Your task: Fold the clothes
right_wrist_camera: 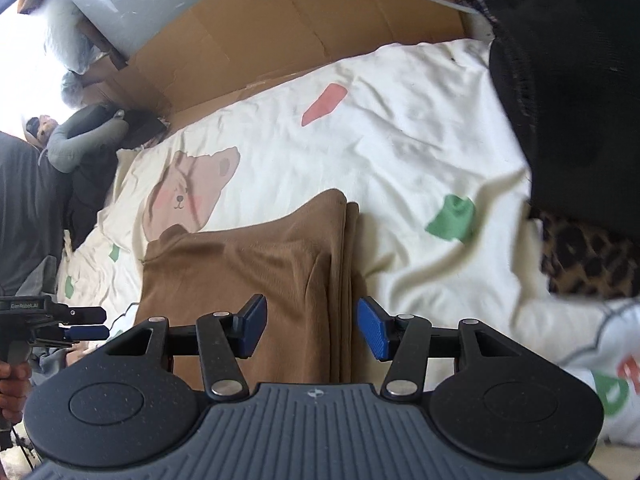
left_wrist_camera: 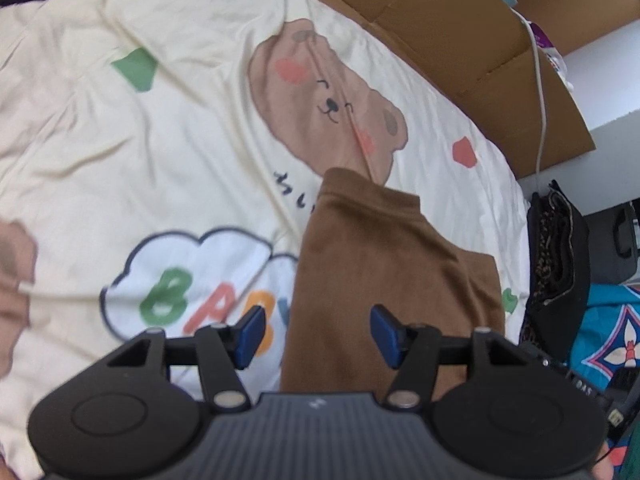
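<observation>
A brown garment (left_wrist_camera: 376, 272) lies folded into a narrow stack on the cream bear-print bedcover (left_wrist_camera: 160, 140). My left gripper (left_wrist_camera: 318, 336) hovers over its near end, open, with its blue pads (left_wrist_camera: 252, 334) apart and pressing nothing. In the right wrist view the same brown garment (right_wrist_camera: 248, 264) shows its layered fold edge on the right. My right gripper (right_wrist_camera: 312, 328) hangs open above that edge with cloth below the gap and nothing pinched. The left gripper (right_wrist_camera: 86, 323) also shows at the far left of that view, held by a hand (right_wrist_camera: 14, 384).
Flattened cardboard (left_wrist_camera: 460, 28) lines the far side of the bed, with a white cable (left_wrist_camera: 540, 92) over it. A black and leopard-print garment (right_wrist_camera: 580, 160) lies at the bedcover's (right_wrist_camera: 400, 140) edge. A grey pillow and dark clothes (right_wrist_camera: 76, 148) are heaped at the other end.
</observation>
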`<state>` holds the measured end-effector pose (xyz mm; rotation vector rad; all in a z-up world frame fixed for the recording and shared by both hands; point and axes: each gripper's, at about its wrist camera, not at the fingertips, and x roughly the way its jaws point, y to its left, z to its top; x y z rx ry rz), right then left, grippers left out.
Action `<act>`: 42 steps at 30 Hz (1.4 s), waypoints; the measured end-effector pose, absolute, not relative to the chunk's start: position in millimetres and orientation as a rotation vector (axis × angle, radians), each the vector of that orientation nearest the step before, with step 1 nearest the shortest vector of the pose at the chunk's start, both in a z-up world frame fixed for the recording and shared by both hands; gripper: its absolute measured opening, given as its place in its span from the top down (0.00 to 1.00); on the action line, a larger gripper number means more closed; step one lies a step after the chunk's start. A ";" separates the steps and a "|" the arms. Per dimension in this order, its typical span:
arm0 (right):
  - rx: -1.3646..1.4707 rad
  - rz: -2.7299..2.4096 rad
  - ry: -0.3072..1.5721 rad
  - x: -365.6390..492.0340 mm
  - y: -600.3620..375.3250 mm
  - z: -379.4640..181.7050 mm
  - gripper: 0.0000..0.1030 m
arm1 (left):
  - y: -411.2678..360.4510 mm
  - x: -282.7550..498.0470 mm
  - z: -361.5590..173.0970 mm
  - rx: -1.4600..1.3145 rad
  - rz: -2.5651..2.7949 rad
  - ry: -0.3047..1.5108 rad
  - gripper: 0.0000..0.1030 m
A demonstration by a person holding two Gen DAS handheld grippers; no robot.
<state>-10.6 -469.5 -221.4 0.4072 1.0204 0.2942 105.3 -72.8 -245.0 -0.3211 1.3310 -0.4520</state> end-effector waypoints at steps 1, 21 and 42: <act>0.416 0.290 1.025 -5.7 -469.5 -225.1 0.44 | -74.3 109.1 -246.8 -0.320 -0.456 1.331 0.41; 0.444 0.283 1.074 23.0 -477.1 -258.5 0.57 | -97.9 155.4 -277.4 -0.247 -0.536 1.320 0.41; 0.488 0.338 1.109 33.3 -469.7 -273.6 0.69 | -111.9 150.4 -301.4 -0.283 -0.572 1.346 0.49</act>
